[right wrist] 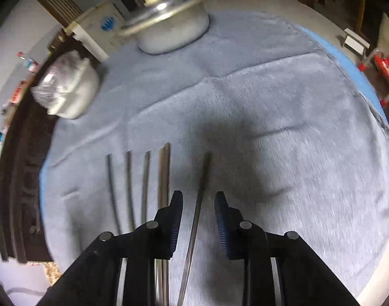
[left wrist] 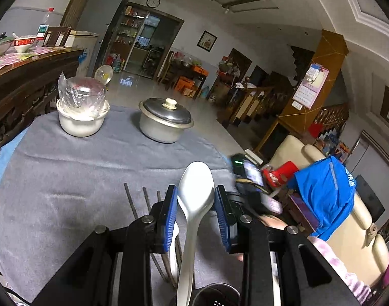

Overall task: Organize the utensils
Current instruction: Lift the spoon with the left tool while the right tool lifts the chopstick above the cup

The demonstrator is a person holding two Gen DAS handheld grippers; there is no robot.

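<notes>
In the left wrist view a white spoon (left wrist: 194, 204) stands between the blue pads of my left gripper (left wrist: 195, 191), bowl pointing away, handle running down toward the camera. The pads press on both sides of its bowl, and it hangs above the grey cloth (left wrist: 67, 191). A dark utensil holder (left wrist: 216, 294) shows at the bottom edge under the gripper. In the right wrist view my right gripper (right wrist: 198, 196) points steeply down at the cloth with its jaws apart. A single dark chopstick (right wrist: 198, 219) lies between them, clear of both pads. Several more chopsticks (right wrist: 145, 183) lie side by side to its left.
A lidded metal pot (left wrist: 166, 119) and a white bowl holding a plastic-wrapped container (left wrist: 81, 112) stand at the far side of the round table. A dark wooden sideboard (left wrist: 28, 81) borders the left. Right of the table are a cream sofa (left wrist: 360, 229) and blue cloth (left wrist: 327, 191).
</notes>
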